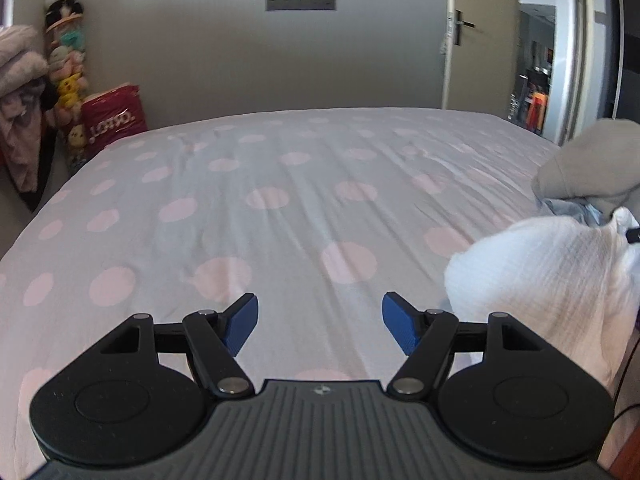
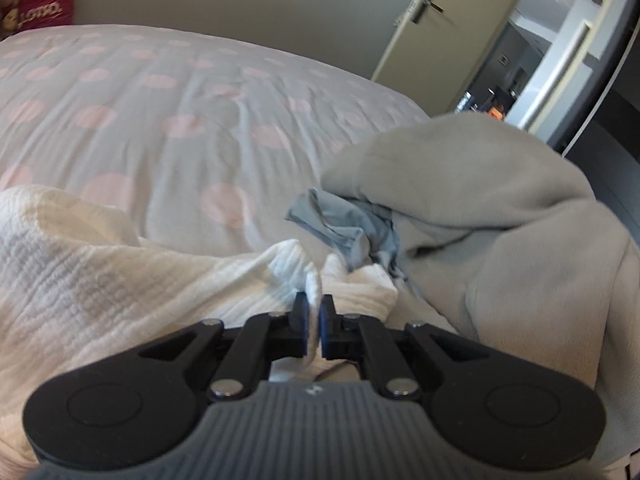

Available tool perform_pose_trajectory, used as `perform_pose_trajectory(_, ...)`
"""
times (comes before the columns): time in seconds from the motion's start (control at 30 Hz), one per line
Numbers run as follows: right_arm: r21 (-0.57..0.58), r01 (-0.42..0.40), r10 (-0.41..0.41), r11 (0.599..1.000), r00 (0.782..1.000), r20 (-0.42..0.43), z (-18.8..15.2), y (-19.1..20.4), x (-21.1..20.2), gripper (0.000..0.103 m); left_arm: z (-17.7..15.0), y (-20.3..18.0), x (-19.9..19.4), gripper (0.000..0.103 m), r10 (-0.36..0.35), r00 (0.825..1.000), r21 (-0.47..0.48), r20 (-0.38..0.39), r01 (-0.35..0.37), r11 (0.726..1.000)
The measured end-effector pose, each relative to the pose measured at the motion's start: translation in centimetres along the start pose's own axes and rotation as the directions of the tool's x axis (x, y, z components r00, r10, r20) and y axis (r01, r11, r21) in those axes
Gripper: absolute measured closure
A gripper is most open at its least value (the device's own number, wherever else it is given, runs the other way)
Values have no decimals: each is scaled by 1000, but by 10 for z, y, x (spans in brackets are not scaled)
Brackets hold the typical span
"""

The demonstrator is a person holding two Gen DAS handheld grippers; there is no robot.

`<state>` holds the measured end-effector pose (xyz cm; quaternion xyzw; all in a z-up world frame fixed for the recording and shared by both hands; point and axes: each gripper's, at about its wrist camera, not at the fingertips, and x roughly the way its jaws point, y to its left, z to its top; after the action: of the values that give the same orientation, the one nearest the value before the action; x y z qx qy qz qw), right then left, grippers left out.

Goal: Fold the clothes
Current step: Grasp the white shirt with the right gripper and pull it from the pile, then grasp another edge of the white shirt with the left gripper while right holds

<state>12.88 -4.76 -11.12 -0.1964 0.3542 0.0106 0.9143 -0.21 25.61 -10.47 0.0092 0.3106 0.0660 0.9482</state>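
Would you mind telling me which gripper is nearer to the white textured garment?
Right. The right gripper has its jaws shut on the white textured garment; the left gripper hangs open over the bedspread, beside it.

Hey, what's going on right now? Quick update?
Right gripper shut on white garment. Left gripper open, empty. Grey clothes piled alongside.

Soft, even daylight fills both views, brightest through the open doorway far beyond and to the right of the tongs, with no glare and only faint shadows in the creases of the bed ahead of them. The fisheye bows the bed's far edge and darkens the frame corners. The white garment beside the tongs is smeared by motion blur, and the right wrist view is tilted.
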Motion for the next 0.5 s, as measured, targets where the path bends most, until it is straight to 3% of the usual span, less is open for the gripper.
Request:
perform_pose_trajectory(0.17,76,-2,3,997,1000,-12,-7,-15,22,97,-5,-38,17,44,-133,991,177,-28,136,975)
perform_pose_trajectory(0.23,105,-24,26,994,1000,-17,-11,-19,27,96,-10,-54,18,47,-196,980,235,-41,201,951)
perform_pose_trajectory(0.37,149,-51,55,988,998,-24,-16,-23,36,96,-25,-85,14,48,-252,966,353,-54,254,900)
perform_pose_trajectory(0.43,165,-64,68,984,997,-22,-17,-24,38,96,-34,-99,18,50,-257,962,404,-89,271,874)
perform_pose_trajectory(0.5,177,-74,79,981,997,-21,-18,-24,41,96,-44,-108,22,56,-284,946,429,-158,325,843)
